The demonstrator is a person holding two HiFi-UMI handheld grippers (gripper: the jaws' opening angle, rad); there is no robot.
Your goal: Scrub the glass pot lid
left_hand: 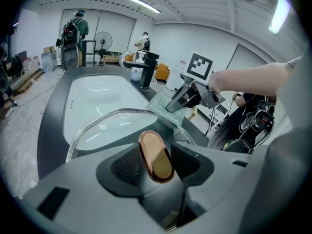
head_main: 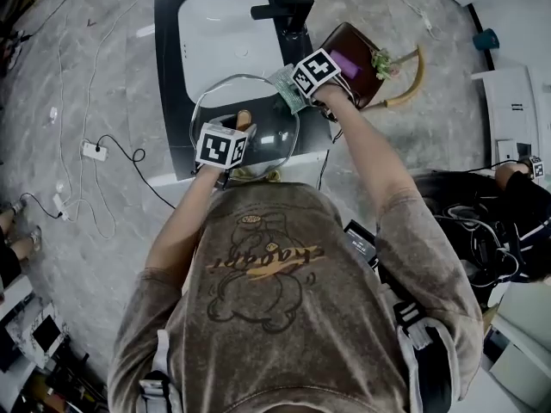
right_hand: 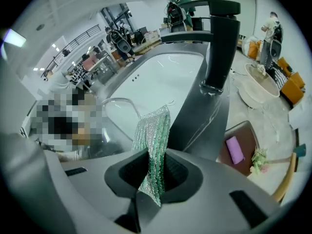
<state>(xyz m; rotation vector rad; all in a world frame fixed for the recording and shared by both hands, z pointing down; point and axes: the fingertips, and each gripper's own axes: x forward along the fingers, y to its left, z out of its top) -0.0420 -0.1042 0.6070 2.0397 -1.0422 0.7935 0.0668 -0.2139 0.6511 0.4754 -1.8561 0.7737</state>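
Observation:
The glass pot lid (head_main: pixel 258 149) has a metal rim and hangs at the near edge of the white sink (head_main: pixel 225 33). Its copper-coloured knob (left_hand: pixel 156 156) sits between the jaws of my left gripper (left_hand: pixel 155 164), which is shut on it. The left gripper's marker cube (head_main: pixel 222 144) shows at the lid's near side. My right gripper (right_hand: pixel 155 172) is shut on a folded green scrub cloth (right_hand: pixel 155 135). In the left gripper view the cloth (left_hand: pixel 165 108) lies against the lid's far right rim (left_hand: pixel 141 112), under the right gripper (left_hand: pixel 181 100).
A black faucet (right_hand: pixel 219 43) stands on the dark counter (head_main: pixel 168 76) right of the basin. A brown tray (head_main: pixel 355 58) with a purple item (right_hand: pixel 235 150) lies to the right. Cables and a power strip (head_main: pixel 93 151) lie on the floor at left. People stand in the background.

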